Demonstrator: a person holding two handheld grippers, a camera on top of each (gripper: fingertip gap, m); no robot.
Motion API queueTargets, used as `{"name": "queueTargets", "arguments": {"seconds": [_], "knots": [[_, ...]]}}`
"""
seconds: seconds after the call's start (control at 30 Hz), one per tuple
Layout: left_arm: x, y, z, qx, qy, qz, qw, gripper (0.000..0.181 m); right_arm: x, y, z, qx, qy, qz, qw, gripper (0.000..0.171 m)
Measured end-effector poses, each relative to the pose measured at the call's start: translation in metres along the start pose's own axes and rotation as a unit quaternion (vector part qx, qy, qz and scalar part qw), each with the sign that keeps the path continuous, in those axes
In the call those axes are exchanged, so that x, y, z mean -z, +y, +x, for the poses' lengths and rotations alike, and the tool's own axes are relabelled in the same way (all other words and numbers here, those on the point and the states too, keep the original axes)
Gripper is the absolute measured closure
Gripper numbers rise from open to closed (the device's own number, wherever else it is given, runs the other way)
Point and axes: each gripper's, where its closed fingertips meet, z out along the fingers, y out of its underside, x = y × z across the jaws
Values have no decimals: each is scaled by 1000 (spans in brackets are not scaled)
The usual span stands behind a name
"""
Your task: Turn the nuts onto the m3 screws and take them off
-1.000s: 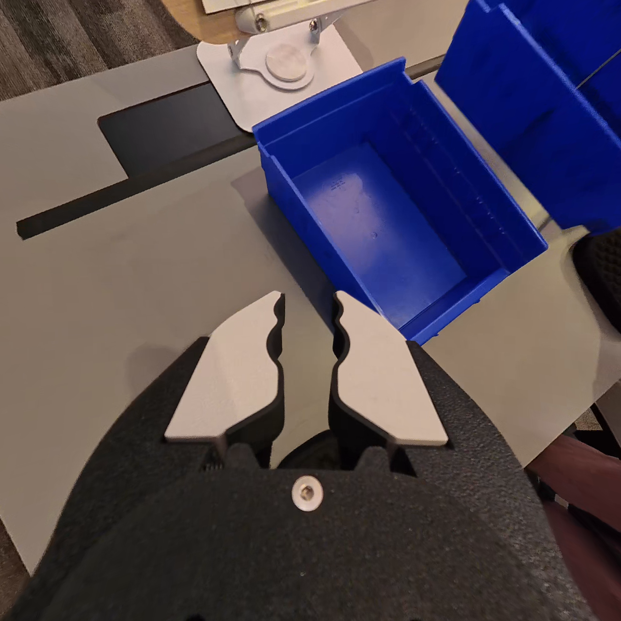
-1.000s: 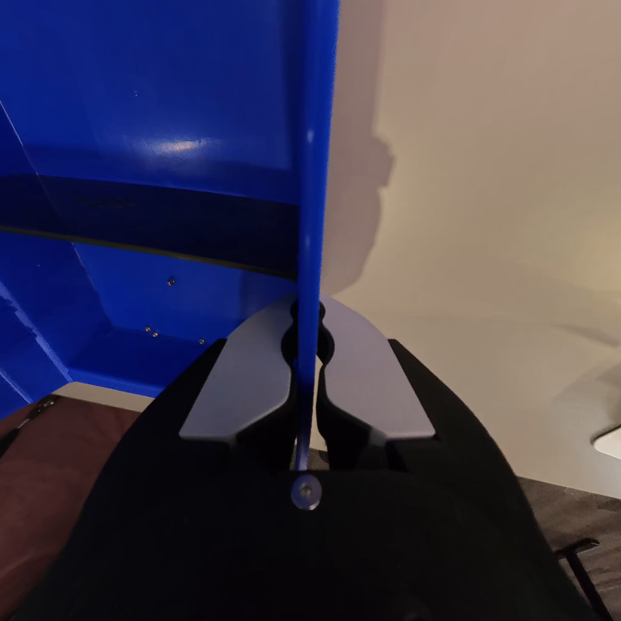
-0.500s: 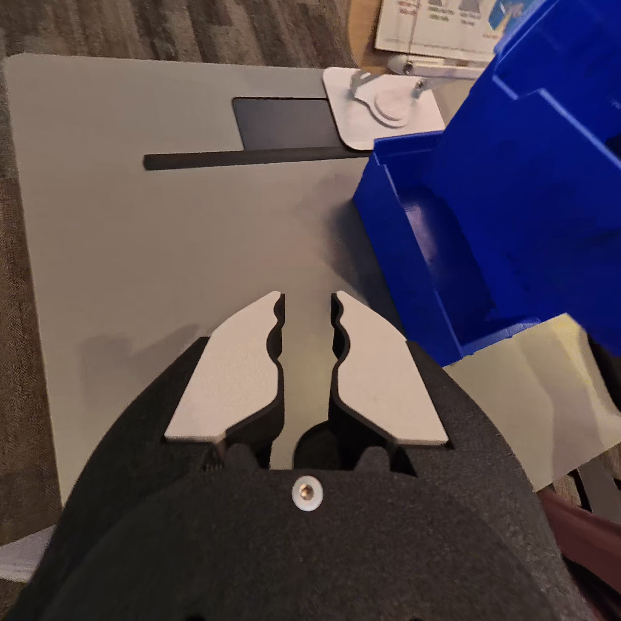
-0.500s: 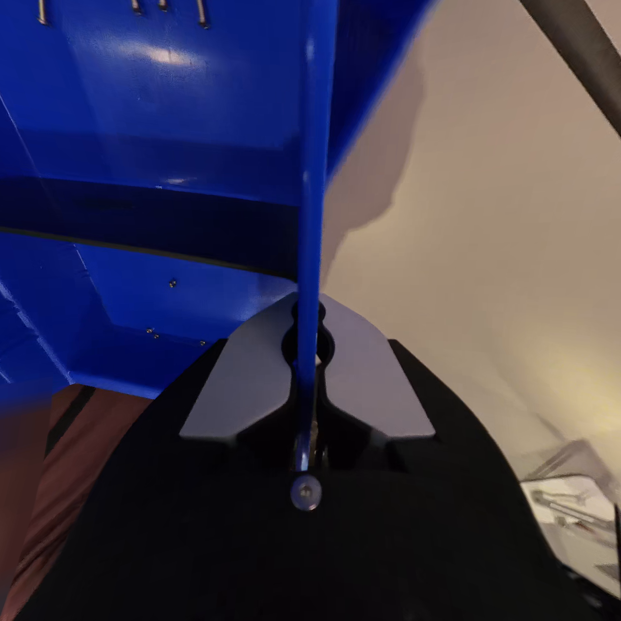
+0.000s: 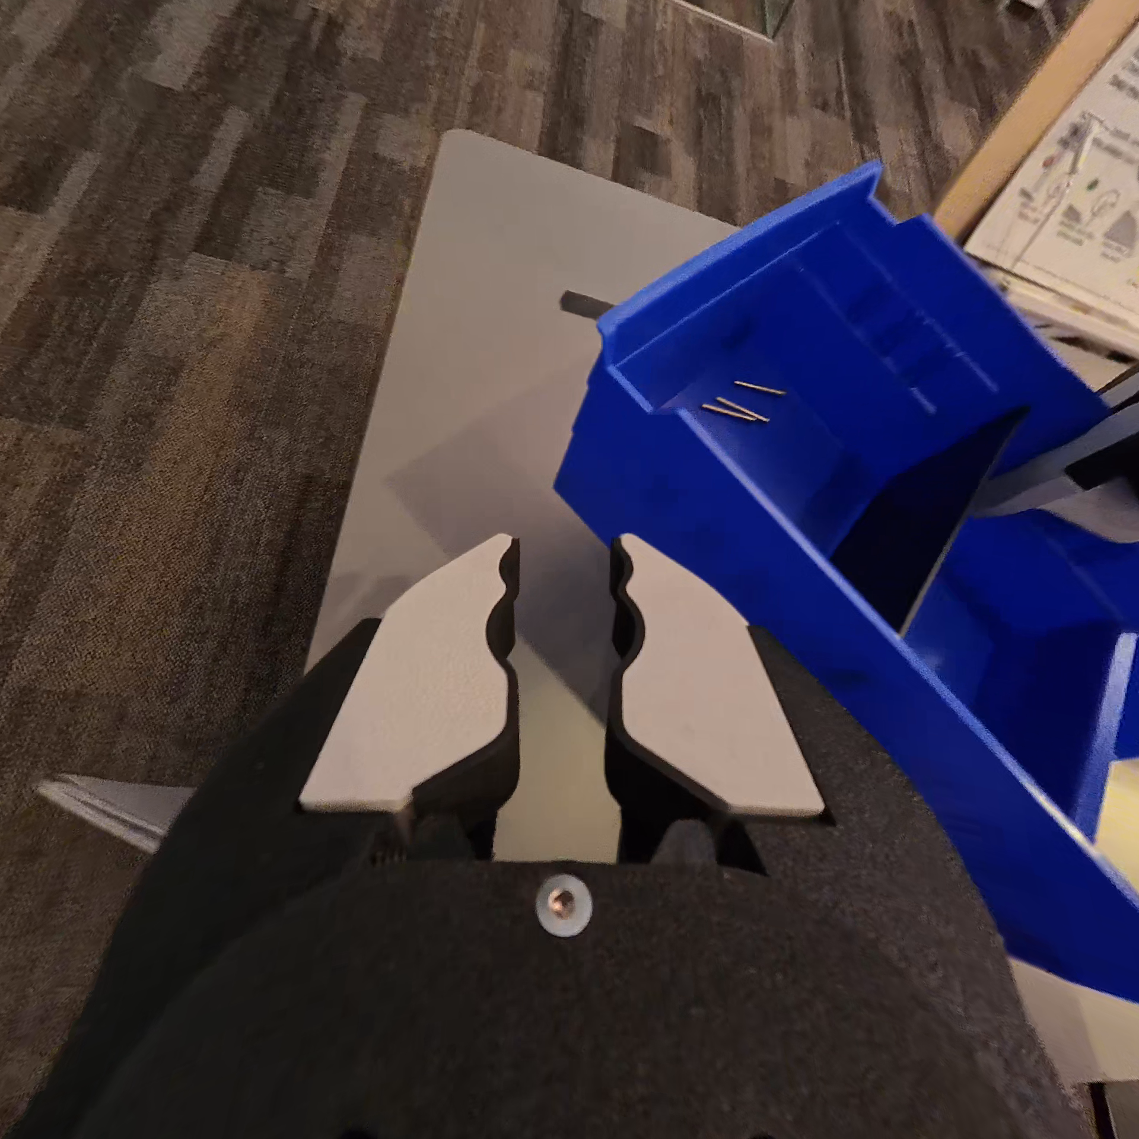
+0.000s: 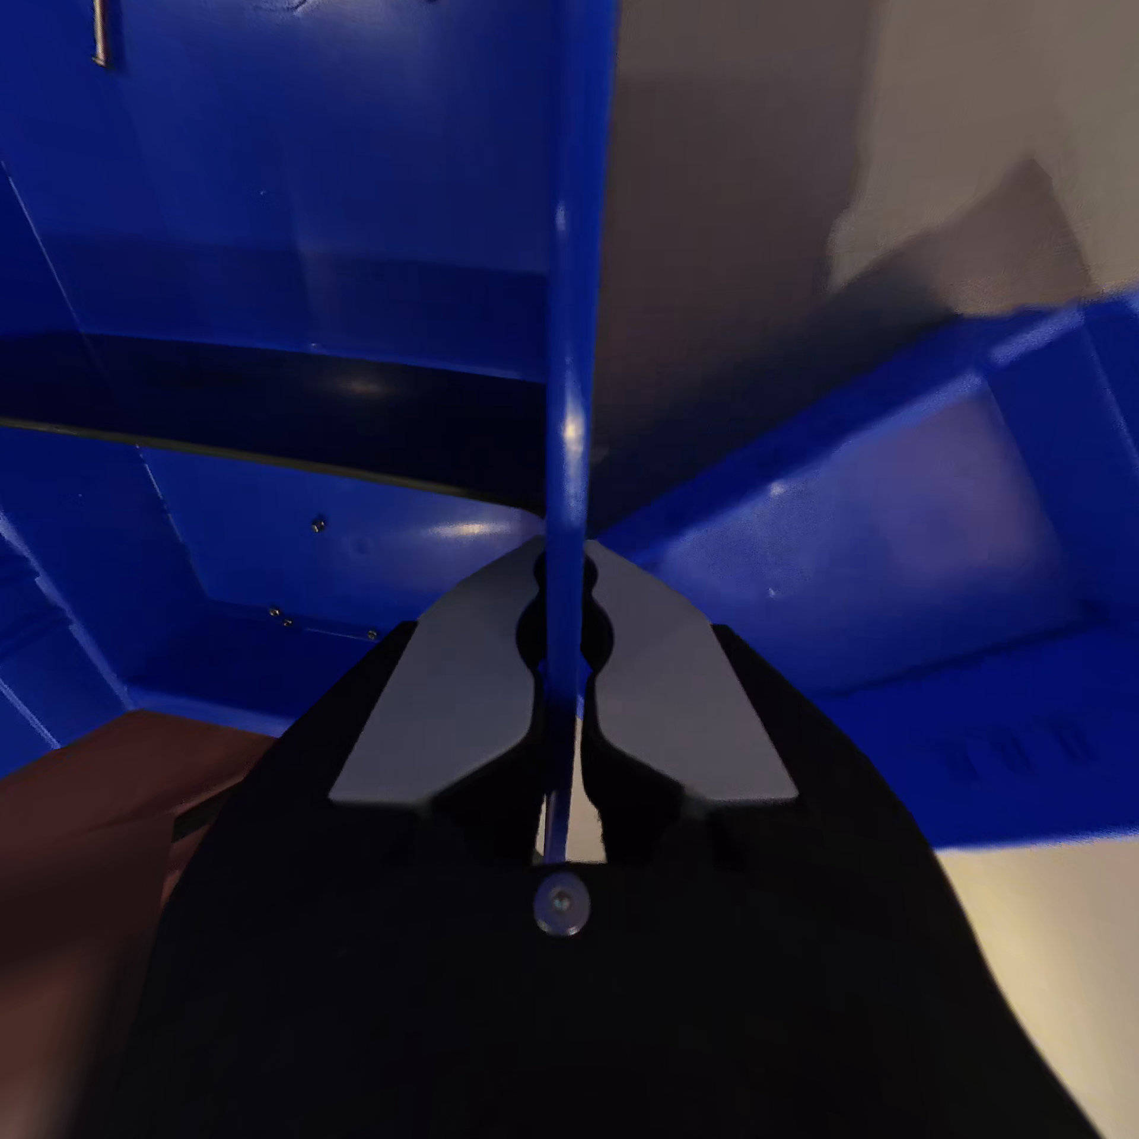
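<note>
My right gripper (image 6: 564, 555) is shut on the side wall (image 6: 570, 370) of a blue divided bin and holds it tilted. Small nuts (image 6: 318, 524) lie in its near compartment, and a thin screw (image 6: 98, 37) lies beyond the black divider (image 6: 277, 394). In the left wrist view the same bin (image 5: 770, 585) hangs tilted at the right, with three thin screws (image 5: 739, 400) at its far end. My left gripper (image 5: 564, 545) is open and empty over the grey table (image 5: 493, 308), just left of the bin.
A second blue bin (image 6: 863, 585) sits to the right of the held wall, blurred. Dark carpet floor (image 5: 185, 308) lies past the table's left edge. A printed sheet on a wooden surface (image 5: 1078, 185) is at the far right. My right fingertips sit around 30 centimeters from my left ones.
The right gripper has swung the held bin toward the second bin, which now shows beside it. The left gripper's view has turned left, staying open and empty.
</note>
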Motion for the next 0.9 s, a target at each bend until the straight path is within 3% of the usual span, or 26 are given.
{"name": "queueTargets", "arguments": {"seconds": [0.3, 0.47, 0.6, 0.8, 0.9], "knots": [[0, 8, -37, 66, 14, 7, 998, 152, -48, -51, -26, -15, -14, 8, 1000, 166], [3, -6, -29, 54, 45, 44, 997, 149, -88, -60, -7, -68, 2, 26, 997, 165], [-7, -1, -12, 23, 65, 13, 998, 147, -109, -55, 7, -97, 20, 26, 995, 165], [-14, -2, 4, 0, 78, -1, 997, 146, -114, -53, 9, -89, 30, 48, 994, 159], [-12, -4, 10, -6, 89, 5, 996, 145, -92, -62, 12, -55, 53, 118, 990, 148]]}}
